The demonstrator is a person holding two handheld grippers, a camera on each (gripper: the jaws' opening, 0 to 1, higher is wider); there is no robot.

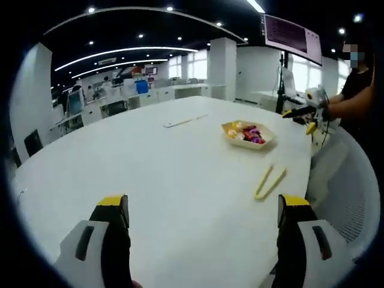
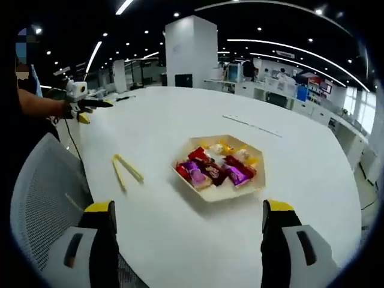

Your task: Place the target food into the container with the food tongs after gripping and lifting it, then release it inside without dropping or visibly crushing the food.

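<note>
Both claws held over a white table (image 1: 150,174), jaws spread wide, nothing between them. Tongs (image 2: 126,172) lie flat on the table, untouched: in the right gripper view they sit ahead and to the left of the right claw (image 2: 188,223), long axis running away from it and slanting slightly to one side, legs splayed a little. Tray (image 2: 219,166) of wrapped sweets lies ahead, approx. centred between the right jaws, just beyond the tongs' level. From the left claw (image 1: 203,211), tongs (image 1: 269,182) lie ahead-right, with the tray (image 1: 248,134) farther off behind them. Judgement: right claw is nearer to both; first move is a reach left-forward to the tongs. The right gripper view resolves separate wrappers (red, purple, yellow); the left gripper view gives only a coloured heap. Which sweet is the target, and where the container is: cannot tell.
</note>
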